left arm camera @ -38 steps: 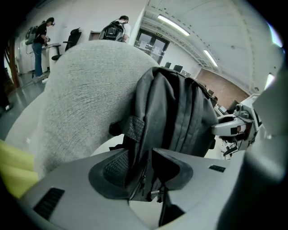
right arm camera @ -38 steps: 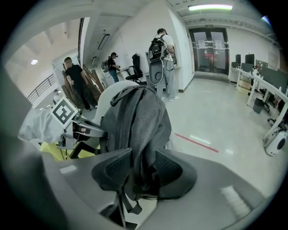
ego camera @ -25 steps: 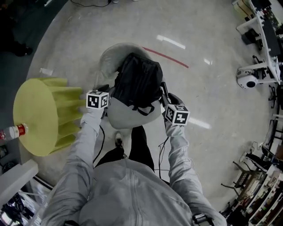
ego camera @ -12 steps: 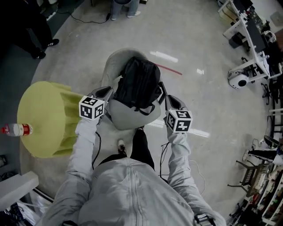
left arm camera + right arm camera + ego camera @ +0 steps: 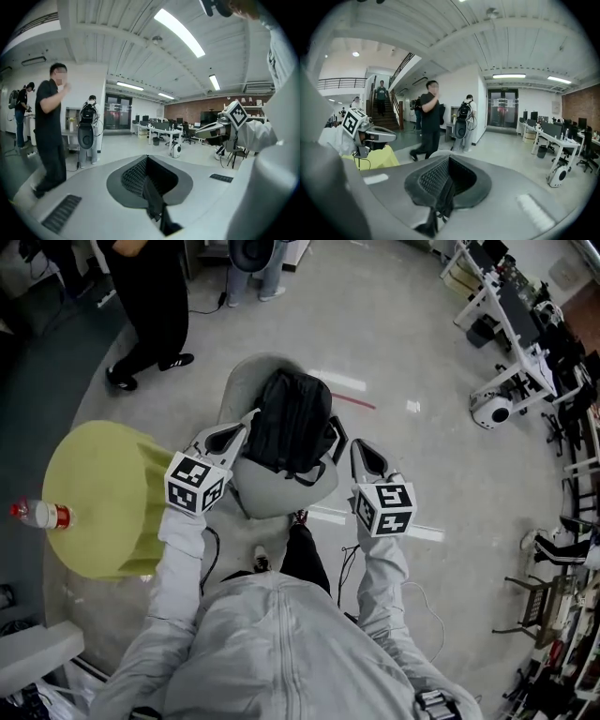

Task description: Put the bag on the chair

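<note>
A black backpack (image 5: 292,423) sits on the seat of a rounded grey chair (image 5: 272,491) in the middle of the head view. My left gripper (image 5: 246,420) is just left of the bag and my right gripper (image 5: 357,444) just right of it. Both are off the bag, with jaws shut and nothing between them. In the left gripper view my left gripper (image 5: 148,160) points out across the room, its dark pads pressed together, and the right gripper (image 5: 216,130) shows at the side. The right gripper view shows my right gripper (image 5: 449,162) shut the same way.
A yellow ribbed stool (image 5: 98,498) with a bottle (image 5: 37,514) on it stands left of the chair. A person (image 5: 150,306) walks past at the upper left. White desks and a small white machine (image 5: 492,409) are at the right. The floor is pale concrete.
Both grippers have drawn back from the sides of the bag and closed. The bag stays on the chair. A person has walked into view at the upper left.
</note>
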Demonstrator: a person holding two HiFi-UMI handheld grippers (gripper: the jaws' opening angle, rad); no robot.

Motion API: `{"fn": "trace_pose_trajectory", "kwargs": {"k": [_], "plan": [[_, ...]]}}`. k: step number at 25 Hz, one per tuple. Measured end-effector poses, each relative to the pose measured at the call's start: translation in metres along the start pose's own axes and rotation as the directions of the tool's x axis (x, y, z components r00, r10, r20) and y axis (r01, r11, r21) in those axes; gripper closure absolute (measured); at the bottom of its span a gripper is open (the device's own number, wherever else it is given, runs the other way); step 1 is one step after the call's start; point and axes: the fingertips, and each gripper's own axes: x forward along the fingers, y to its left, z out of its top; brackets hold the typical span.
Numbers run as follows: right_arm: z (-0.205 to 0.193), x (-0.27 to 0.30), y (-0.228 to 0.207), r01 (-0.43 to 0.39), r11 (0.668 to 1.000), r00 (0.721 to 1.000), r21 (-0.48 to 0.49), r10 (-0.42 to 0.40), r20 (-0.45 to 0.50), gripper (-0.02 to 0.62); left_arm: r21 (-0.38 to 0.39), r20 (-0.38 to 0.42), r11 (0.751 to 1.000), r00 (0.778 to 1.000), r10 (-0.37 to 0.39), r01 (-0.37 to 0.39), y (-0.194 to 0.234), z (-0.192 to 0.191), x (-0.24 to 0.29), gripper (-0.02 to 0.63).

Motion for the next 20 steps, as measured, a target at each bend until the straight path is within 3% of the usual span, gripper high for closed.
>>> {"fn": "trace_pose_trajectory", "kwargs": {"k": [10, 15, 20], "plan": [[0.062, -0.048, 0.057, -0.054, 0.991, 0.988, -0.12, 0.071, 0.14, 0.584, 0.146, 0.144, 0.989, 0.99, -0.006, -0.015, -0.035, 0.074, -0.06, 0.601], [0.074, -0.057, 0.072, -0.075, 0.985, 0.981, -0.153, 0.1, 0.164, 0.584, 0.199, 0.182, 0.98, 0.983, -0.02, -0.017, -0.045, 0.089, -0.074, 0.601], [0.073, -0.061, 0.079, -0.08, 0.984, 0.98, -0.159, 0.107, 0.166, 0.586, 0.201, 0.174, 0.98, 0.984, -0.034, -0.001, -0.052, 0.086, -0.079, 0.601]]}}
